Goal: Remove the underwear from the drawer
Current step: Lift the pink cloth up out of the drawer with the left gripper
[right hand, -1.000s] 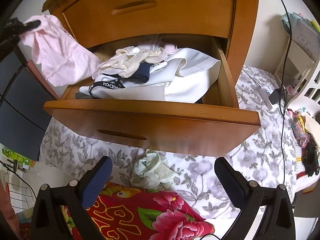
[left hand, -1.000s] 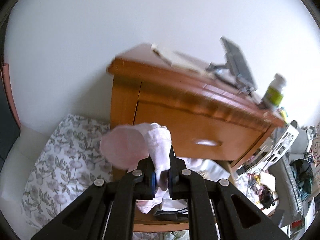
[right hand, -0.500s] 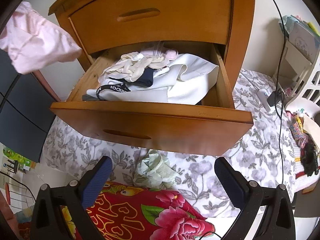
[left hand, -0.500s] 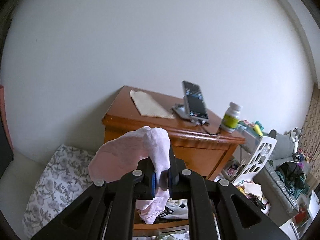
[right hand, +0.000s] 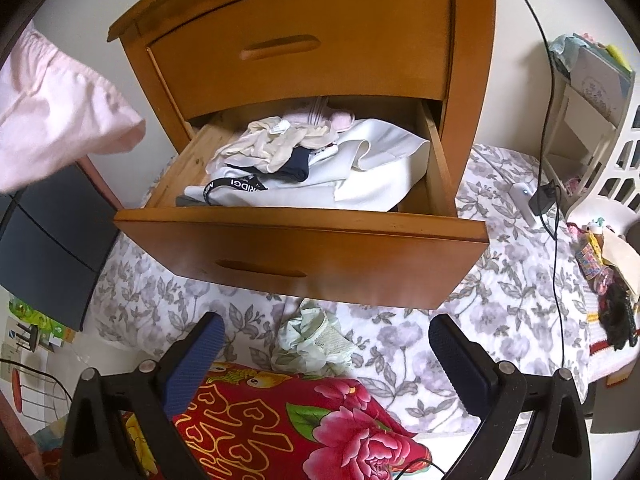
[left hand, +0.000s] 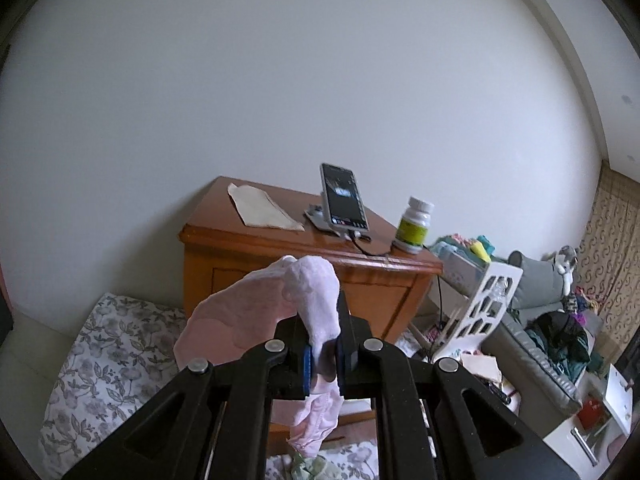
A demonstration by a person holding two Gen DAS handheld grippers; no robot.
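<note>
Your left gripper (left hand: 325, 354) is closed tight on the pink underwear (left hand: 256, 316): the fabric is pinched between the blue pads, bunches up above the fingers and hangs down below them. The garment is clear of the nightstand (left hand: 304, 276), held in the air in front of it and out to its left side; in the right wrist view the same pink underwear (right hand: 60, 120) shows at the left edge, above and to the left of the open lower drawer (right hand: 300, 248).

Your right gripper (right hand: 324, 364) stands wide open with nothing between its fingers, pointing down in front of the nightstand, just below the pulled-out drawer front.

The lower drawer contains a pile of clothing (right hand: 304, 172): cream, white and navy pieces. The upper drawer (right hand: 300, 48) is shut.

On the floral quilt (right hand: 460, 340) in front of the nightstand lies a crumpled pale green garment (right hand: 316, 340), beside a red flowered blanket (right hand: 288, 424).

On top of the nightstand stand a phone (left hand: 344, 198) on a holder, a pill bottle (left hand: 416, 224) and a flat cloth (left hand: 260, 212)
</note>
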